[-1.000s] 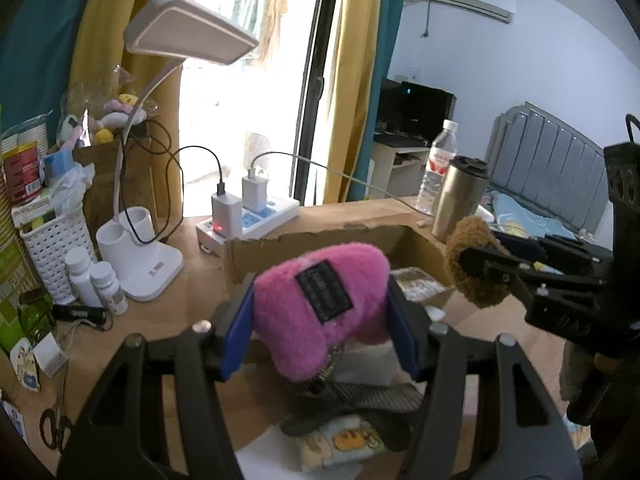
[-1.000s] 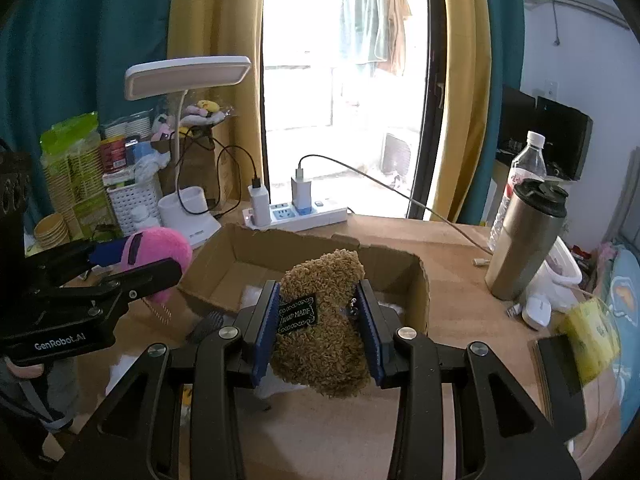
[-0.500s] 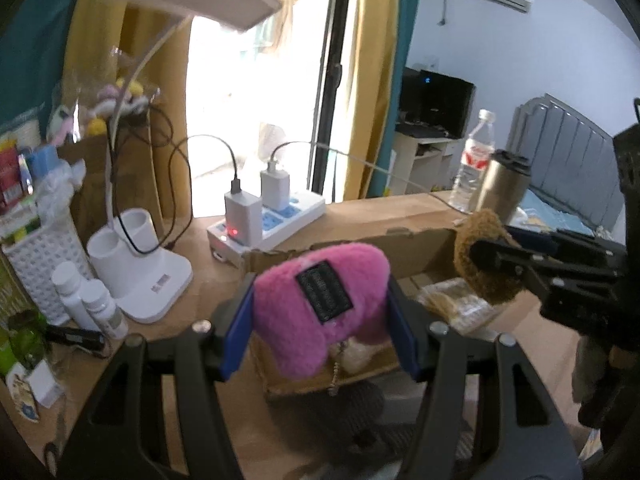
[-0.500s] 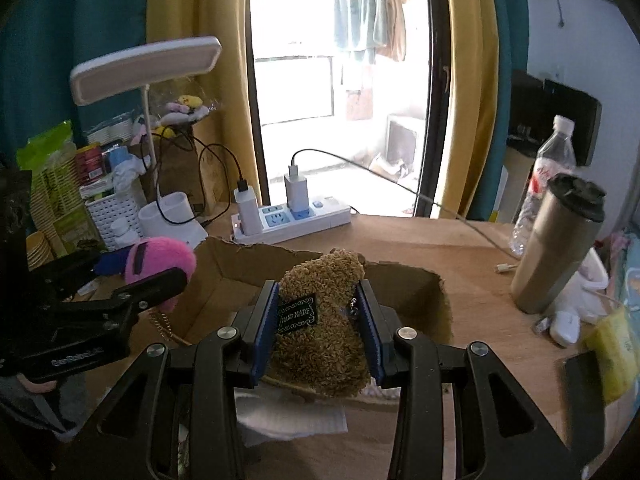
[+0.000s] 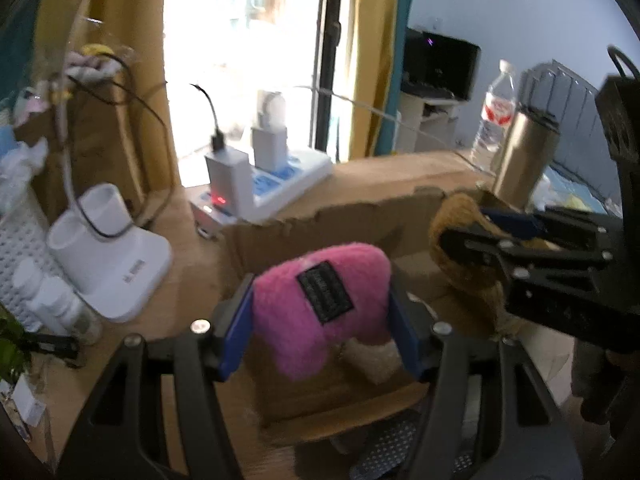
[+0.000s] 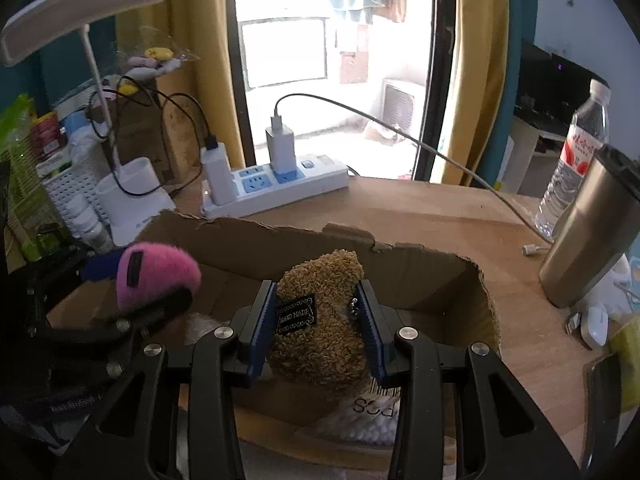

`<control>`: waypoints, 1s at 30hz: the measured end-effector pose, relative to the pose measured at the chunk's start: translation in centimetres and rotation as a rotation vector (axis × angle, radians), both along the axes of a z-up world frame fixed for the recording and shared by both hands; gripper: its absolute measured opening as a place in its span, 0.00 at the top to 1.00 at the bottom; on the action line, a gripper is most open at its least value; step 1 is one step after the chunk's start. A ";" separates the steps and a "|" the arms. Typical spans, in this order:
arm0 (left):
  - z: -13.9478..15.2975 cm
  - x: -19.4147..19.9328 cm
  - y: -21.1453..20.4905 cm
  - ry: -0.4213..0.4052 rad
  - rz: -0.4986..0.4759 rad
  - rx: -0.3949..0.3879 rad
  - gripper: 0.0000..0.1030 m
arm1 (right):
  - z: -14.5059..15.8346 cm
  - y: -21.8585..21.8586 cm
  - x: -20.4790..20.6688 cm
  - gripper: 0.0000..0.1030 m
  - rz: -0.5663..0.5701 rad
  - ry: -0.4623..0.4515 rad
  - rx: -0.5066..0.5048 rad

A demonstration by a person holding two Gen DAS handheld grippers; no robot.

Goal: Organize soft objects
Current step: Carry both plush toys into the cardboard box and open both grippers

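Hovering over open brown cardboard box for dropping: left gripper easing open around fluffy pink plush toy, right gripper loosening on curly brown plush toy, pads seemingly touching both.

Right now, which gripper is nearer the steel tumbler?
Right. The right gripper, holding the brown plush, is beside the steel tumbler; the left gripper is across the cardboard box.

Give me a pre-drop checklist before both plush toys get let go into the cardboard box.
1. Pink plush between left gripper fingers, jaws opening: ok.
2. Brown plush between right gripper fingers, jaws opening: ok.
3. Both toys over the cardboard box: ok.
4. Bare box floor under each toy: cannot tell.
5. Grippers apart from each other: ok.
6. Steel tumbler outside the box: ok.
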State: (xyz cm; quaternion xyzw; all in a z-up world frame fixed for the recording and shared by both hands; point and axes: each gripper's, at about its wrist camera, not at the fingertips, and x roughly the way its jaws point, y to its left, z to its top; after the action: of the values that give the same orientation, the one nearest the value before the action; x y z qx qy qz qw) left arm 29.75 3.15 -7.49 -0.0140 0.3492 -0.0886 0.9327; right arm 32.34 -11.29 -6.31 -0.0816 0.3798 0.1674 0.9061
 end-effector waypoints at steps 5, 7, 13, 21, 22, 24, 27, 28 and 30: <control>-1.0 0.4 -1.2 0.026 -0.036 0.023 0.35 | -0.9 -0.2 0.6 0.48 -0.039 0.045 -0.001; -0.9 0.2 -1.4 0.030 -0.036 0.024 0.33 | -0.8 -0.3 0.4 0.43 -0.059 0.042 -0.005; -0.3 0.0 -1.4 0.031 -0.045 0.008 0.24 | 0.4 -0.9 -0.5 0.38 -0.104 0.004 -0.036; 0.3 -0.8 -2.0 0.037 -0.087 -0.030 0.22 | 2.8 -2.3 -2.8 0.38 -0.147 -0.057 -0.046; 0.6 -1.1 -2.1 0.026 -0.081 -0.032 0.22 | 2.9 -2.4 -3.0 0.38 -0.152 -0.061 -0.046; 1.4 -1.7 -2.1 0.000 -0.065 -0.033 0.19 | 3.2 -2.7 -3.4 0.38 -0.165 -0.066 -0.041; 2.7 -2.9 -1.6 -0.043 -0.055 -0.039 0.03 | 3.9 -3.0 -4.6 0.38 -0.169 -0.095 -0.032; 2.9 -3.2 -1.4 -0.049 -0.050 -0.044 0.03 | 4.1 -3.0 -4.8 0.38 -0.168 -0.103 -0.029; 3.3 -3.8 -1.1 -0.050 -0.033 -0.048 0.03 | 4.3 -3.3 -5.5 0.38 -0.167 -0.115 -0.008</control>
State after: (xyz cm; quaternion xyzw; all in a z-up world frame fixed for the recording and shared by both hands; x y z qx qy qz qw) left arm 25.99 2.08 -4.22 -0.0284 0.3239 -0.1128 0.9389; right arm 26.82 -14.56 -2.02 -0.0627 0.3332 0.0848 0.9369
